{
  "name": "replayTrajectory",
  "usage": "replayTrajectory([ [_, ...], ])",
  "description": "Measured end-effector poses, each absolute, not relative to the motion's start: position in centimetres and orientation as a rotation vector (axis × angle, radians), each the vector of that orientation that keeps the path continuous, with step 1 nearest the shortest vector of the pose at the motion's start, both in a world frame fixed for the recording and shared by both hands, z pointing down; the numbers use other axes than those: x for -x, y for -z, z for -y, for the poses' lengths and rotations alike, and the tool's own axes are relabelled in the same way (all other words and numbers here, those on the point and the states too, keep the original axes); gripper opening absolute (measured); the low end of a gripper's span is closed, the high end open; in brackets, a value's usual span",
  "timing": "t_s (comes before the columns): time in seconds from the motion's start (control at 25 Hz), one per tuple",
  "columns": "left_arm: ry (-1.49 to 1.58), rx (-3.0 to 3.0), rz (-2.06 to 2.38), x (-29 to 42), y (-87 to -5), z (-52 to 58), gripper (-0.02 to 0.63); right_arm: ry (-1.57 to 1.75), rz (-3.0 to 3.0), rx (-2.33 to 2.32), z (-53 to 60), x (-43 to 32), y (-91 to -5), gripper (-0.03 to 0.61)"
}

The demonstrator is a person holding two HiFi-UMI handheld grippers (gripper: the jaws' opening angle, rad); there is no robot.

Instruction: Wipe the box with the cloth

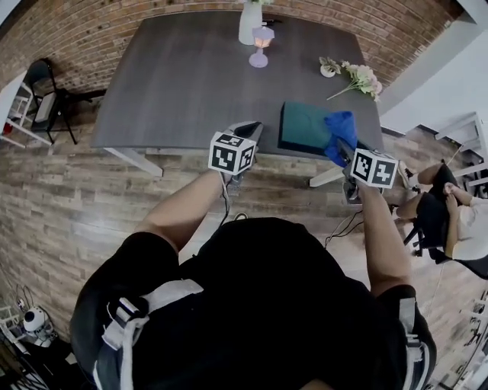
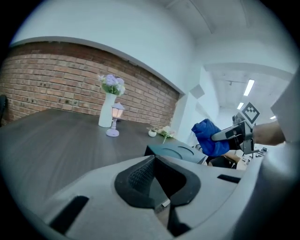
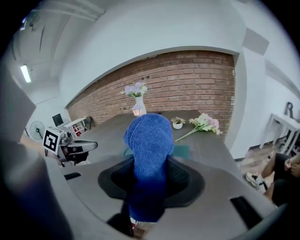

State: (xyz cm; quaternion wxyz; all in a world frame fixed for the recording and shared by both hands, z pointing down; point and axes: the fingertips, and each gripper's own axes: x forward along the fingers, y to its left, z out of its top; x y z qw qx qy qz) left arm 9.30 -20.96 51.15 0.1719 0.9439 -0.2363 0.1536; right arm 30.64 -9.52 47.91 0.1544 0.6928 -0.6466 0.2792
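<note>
right gripper (image 3: 149,192) was clenched on the blue cloth (image 3: 149,136), which stood bunched between its jaws. it was held up by the right side of the dark green box (image 1: 303,126), not touching it as far as i could see. the box lay near the front edge of the surface (image 1: 175,76). left gripper (image 2: 157,168) was pressed together on nothing, left of the box. to my judgement the cloth was in hand, but all the wiping was left to do. i counted one box, one cloth, two grippers, one white vase (image 1: 250,23) and one small lamp (image 1: 260,46).
</note>
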Motion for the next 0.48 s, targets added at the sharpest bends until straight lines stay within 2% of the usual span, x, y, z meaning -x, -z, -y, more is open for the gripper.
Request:
replayTrajectory([
  [0.24,-0.465,-2.685,0.606,-15.4,-50.9,16.0,0.009,-0.851,1.785,-2.049,2.7,-36.8,-48.4,0.150],
  [0.48,-0.480,-2.676,0.697,-16.7,-50.6,13.1,0.009,-0.866,1.811,-2.062,-1.1,-40.8,-49.0,0.150],
])
